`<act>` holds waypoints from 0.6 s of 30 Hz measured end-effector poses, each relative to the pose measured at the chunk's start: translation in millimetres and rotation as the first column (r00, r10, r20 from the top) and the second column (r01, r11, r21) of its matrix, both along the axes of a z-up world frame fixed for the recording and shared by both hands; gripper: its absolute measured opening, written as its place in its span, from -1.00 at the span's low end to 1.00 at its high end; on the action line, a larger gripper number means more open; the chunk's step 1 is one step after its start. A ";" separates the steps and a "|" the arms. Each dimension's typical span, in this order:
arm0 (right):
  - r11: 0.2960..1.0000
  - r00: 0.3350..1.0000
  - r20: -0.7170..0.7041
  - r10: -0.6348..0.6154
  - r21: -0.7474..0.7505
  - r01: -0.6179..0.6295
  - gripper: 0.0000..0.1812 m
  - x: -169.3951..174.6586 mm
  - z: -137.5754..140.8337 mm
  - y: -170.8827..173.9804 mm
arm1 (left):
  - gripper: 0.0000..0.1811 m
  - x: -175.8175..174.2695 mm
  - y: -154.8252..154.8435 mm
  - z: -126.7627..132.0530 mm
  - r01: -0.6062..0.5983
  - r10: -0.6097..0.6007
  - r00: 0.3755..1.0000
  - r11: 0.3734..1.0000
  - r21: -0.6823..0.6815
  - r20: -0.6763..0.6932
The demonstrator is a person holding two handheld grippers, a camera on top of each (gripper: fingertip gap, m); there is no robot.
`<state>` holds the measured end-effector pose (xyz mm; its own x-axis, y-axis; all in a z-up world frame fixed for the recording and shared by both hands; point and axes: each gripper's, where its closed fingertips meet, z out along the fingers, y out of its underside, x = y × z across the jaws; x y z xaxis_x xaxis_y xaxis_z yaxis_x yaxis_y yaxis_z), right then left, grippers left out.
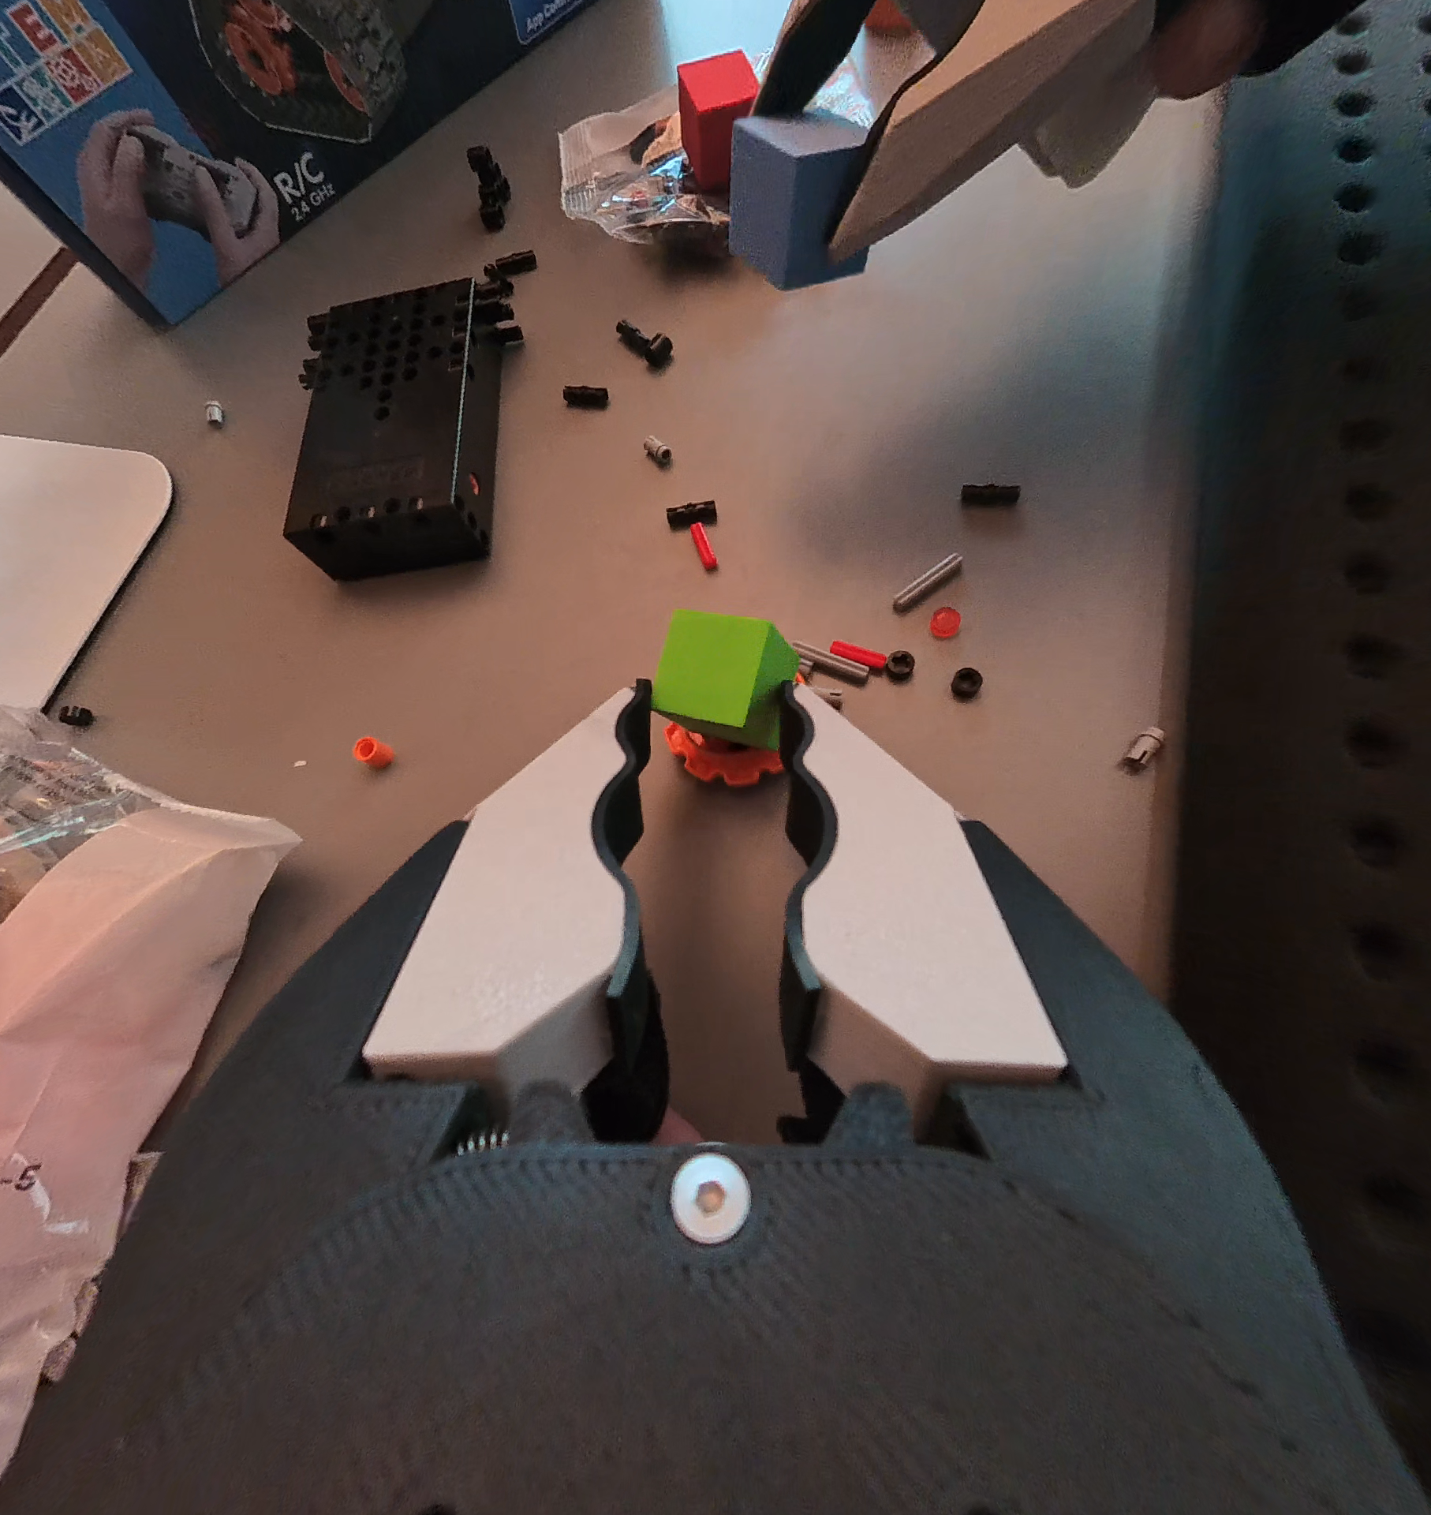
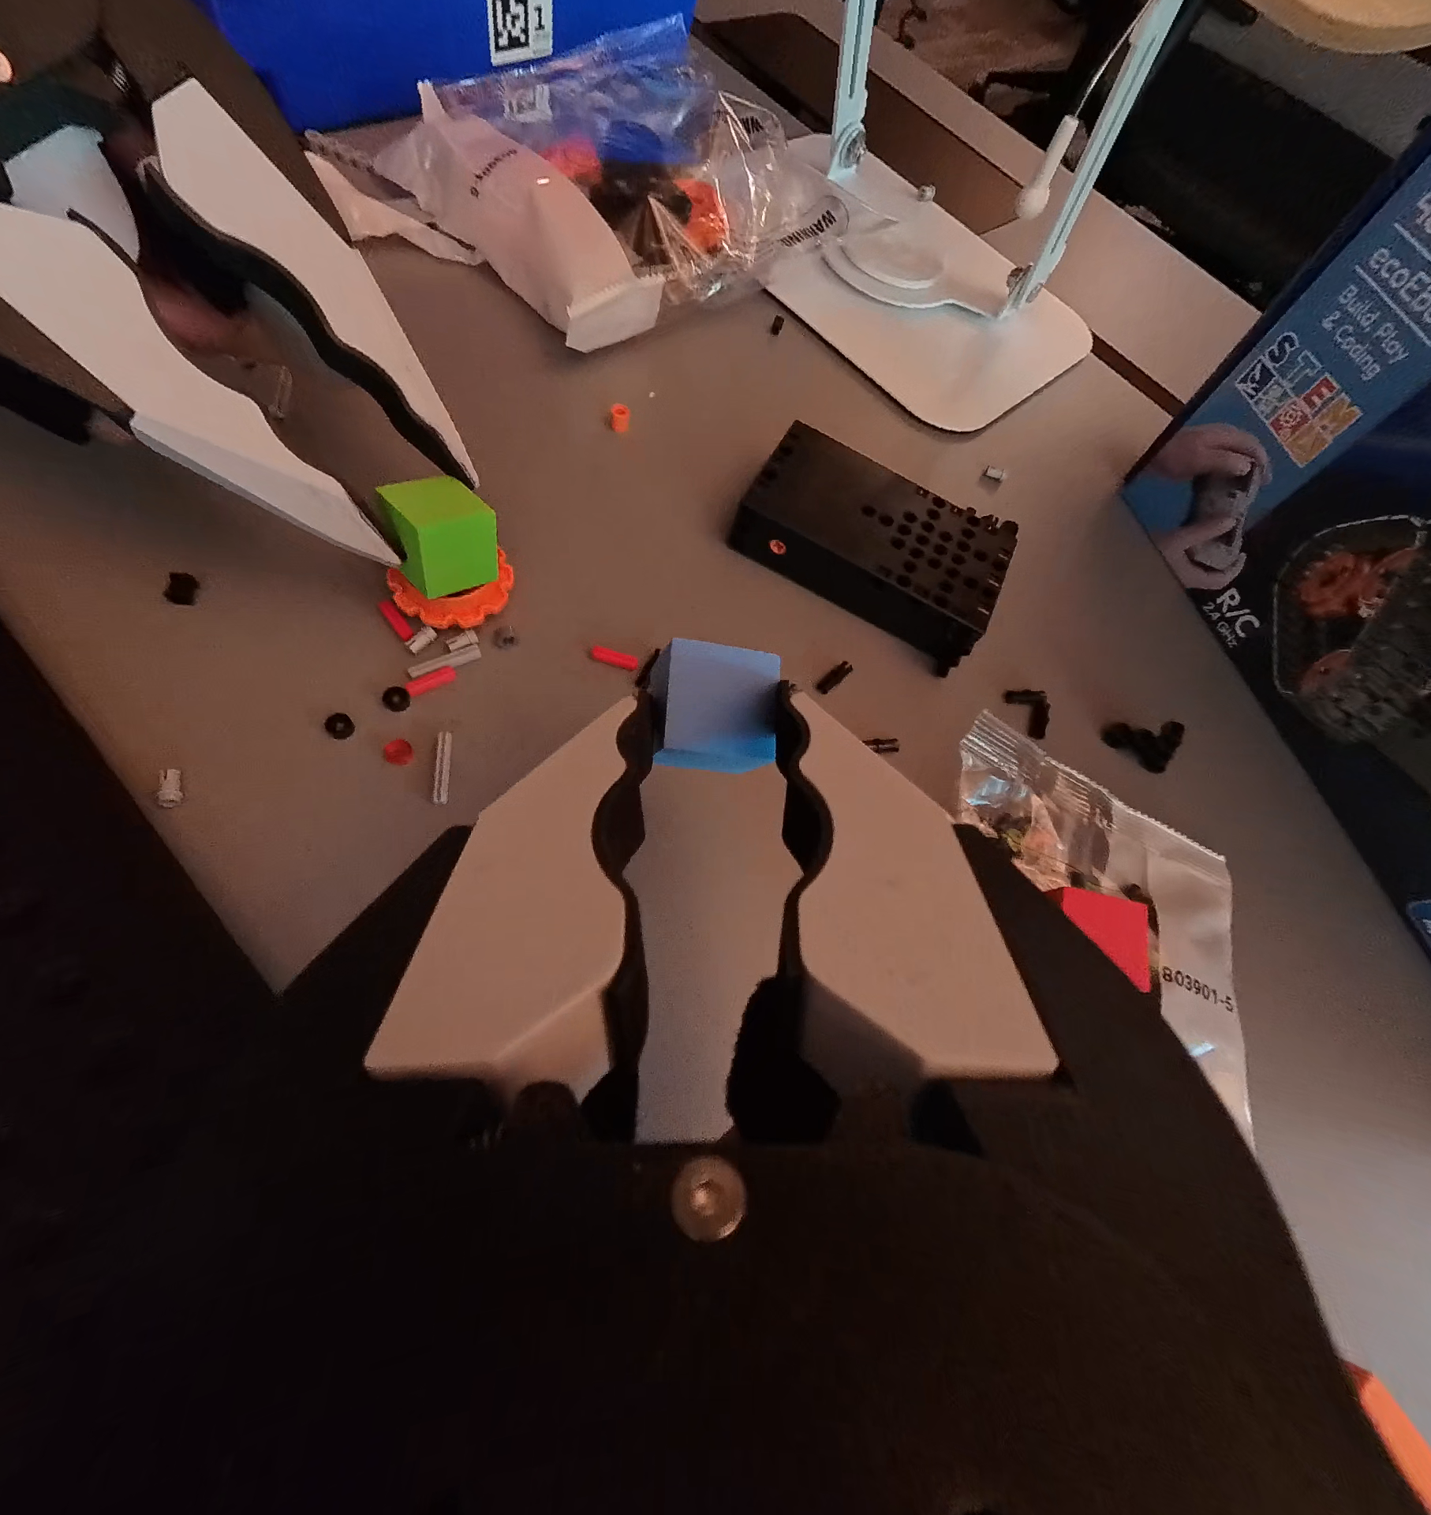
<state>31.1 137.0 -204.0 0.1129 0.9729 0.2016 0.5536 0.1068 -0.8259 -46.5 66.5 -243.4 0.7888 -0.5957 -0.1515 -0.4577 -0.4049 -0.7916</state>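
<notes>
Left gripper (image 1: 716, 705) pinches a green cube (image 1: 720, 668) above an orange gear (image 1: 724, 758). Right gripper (image 2: 716, 713) clamps a blue cube (image 2: 716, 705).

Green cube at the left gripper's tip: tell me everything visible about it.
The green cube is a plain, matte, bright lime block with sharp edges and no markings. It is pinched at the tip of the left gripper, whose jaws press on opposite faces. It sits tilted, directly over an orange toothed gear on the grey table; contact between cube and gear cannot be confirmed.
</notes>
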 end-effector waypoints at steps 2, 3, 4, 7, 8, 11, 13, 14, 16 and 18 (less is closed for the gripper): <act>1.000 1.000 -0.027 0.001 -0.013 -0.002 -0.69 -0.9 1.6 0.4 | -0.68 -0.1 0.6 4.5 0.000 0.001 1.000 1.000 0.022 -0.003; 1.000 0.999 -0.045 0.002 -0.021 -0.003 -0.69 -0.7 3.0 0.7 | -0.68 -0.2 0.9 8.2 -0.001 0.001 1.000 0.999 0.039 -0.003; 0.999 0.998 -0.062 0.001 -0.032 -0.003 -0.69 -0.3 4.3 1.3 | -0.68 -1.2 1.6 12.4 -0.004 0.005 1.000 0.998 0.061 -0.009; 0.999 0.995 -0.095 -0.015 -0.052 0.010 -0.69 1.7 5.3 5.3 | -0.68 -4.4 1.6 18.2 -0.009 0.013 0.999 0.996 0.092 -0.040; 0.998 0.995 -0.096 -0.015 -0.060 0.009 -0.69 2.0 4.0 5.4 | -0.68 -6.3 1.4 15.4 -0.011 0.017 0.998 0.996 0.087 -0.067; 0.998 0.997 -0.082 -0.015 -0.058 0.010 -0.69 2.0 -1.6 5.1 | -0.68 -5.3 0.9 8.3 0.003 0.005 0.994 0.997 0.071 -0.113; 0.999 0.997 -0.073 -0.013 -0.049 0.009 -0.69 1.7 -4.2 4.6 | -0.68 -2.6 0.0 7.6 0.016 -0.008 0.993 0.998 0.068 -0.115; 0.999 0.997 -0.073 -0.011 -0.049 0.008 -0.69 1.5 -4.6 4.1 | -0.68 -0.2 -0.4 8.6 0.023 -0.015 0.995 0.997 0.069 -0.103; 0.999 0.997 -0.075 -0.009 -0.049 0.005 -0.69 1.2 -4.6 3.5 | -0.68 -1.3 0.2 6.3 0.019 -0.011 0.992 0.998 0.065 -0.122; 0.999 0.997 -0.080 -0.007 -0.052 0.002 -0.69 1.0 -3.9 3.0 | -0.67 -1.7 -0.8 1.9 0.023 -0.016 0.990 0.998 0.051 -0.138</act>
